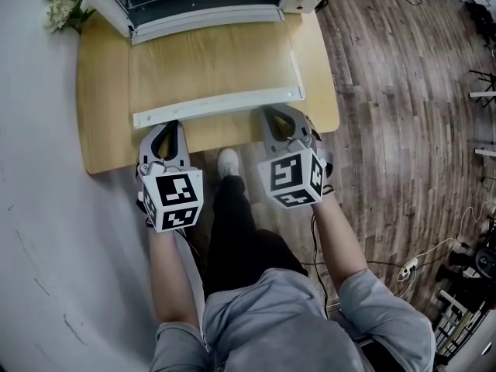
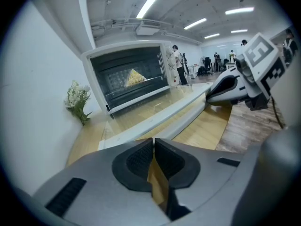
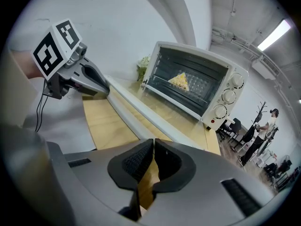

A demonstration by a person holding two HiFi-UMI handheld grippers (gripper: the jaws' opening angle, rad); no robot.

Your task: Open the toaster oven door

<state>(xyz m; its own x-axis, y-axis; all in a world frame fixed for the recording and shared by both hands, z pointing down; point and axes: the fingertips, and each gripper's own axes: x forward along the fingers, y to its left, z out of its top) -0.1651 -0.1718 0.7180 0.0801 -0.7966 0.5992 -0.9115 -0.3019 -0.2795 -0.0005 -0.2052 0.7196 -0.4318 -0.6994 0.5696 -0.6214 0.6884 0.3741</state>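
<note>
Seeing the oven door (image 1: 209, 68) dropped flat over the counter (image 1: 105, 134), wide open; looks all done; left claw (image 1: 169, 126) and right claw (image 1: 273, 115) pinched shut, empty, by the handle (image 1: 217, 105); maybe only backing away still to do.

Three views on one scene
Head view looks steeply down over the pale wooden worktop (image 1: 101, 91) at its near edge; left gripper view and right gripper view sit low and close, facing far toward the white box-shaped toaster oven (image 2: 113, 79) all three share.
</note>
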